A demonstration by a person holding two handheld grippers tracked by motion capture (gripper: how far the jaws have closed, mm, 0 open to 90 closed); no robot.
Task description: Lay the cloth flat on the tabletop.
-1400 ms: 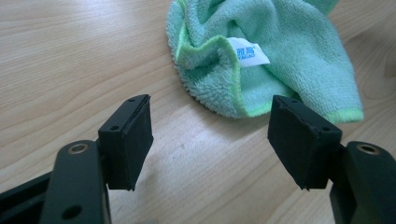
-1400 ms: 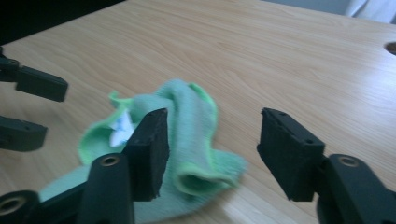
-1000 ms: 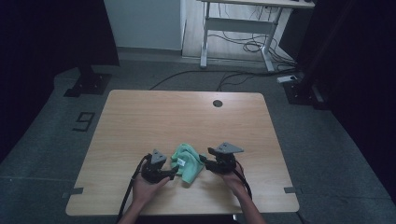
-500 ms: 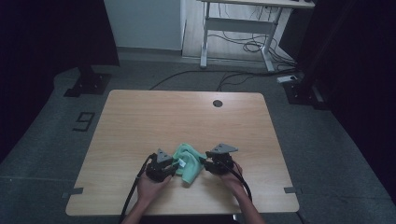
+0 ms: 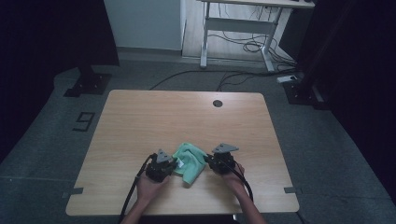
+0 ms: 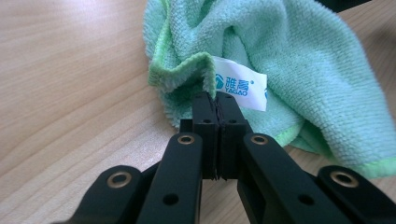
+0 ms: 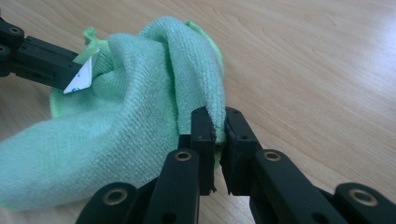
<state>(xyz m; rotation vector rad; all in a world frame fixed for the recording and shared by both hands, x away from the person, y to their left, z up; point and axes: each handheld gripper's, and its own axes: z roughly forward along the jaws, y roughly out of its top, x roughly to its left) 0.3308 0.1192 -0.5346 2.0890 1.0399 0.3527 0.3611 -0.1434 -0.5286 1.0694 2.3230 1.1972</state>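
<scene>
One green cloth (image 5: 190,161) is pinched by two tongs, left (image 6: 216,108) and right (image 7: 218,125).

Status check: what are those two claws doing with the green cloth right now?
Left gripper shut on cloth edge by the white label. Right gripper shut on a cloth fold. Cloth bunched on table. Nothing in the way.

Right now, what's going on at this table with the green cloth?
A person sits at a wooden table with a hand-held gripper in each hand, working on a crumpled green cloth near the front edge. The left gripper is shut on a fold of the cloth beside its white label. The right gripper is pinching another fold on the opposite side. The cloth is bunched up between them, not spread flat.
</scene>
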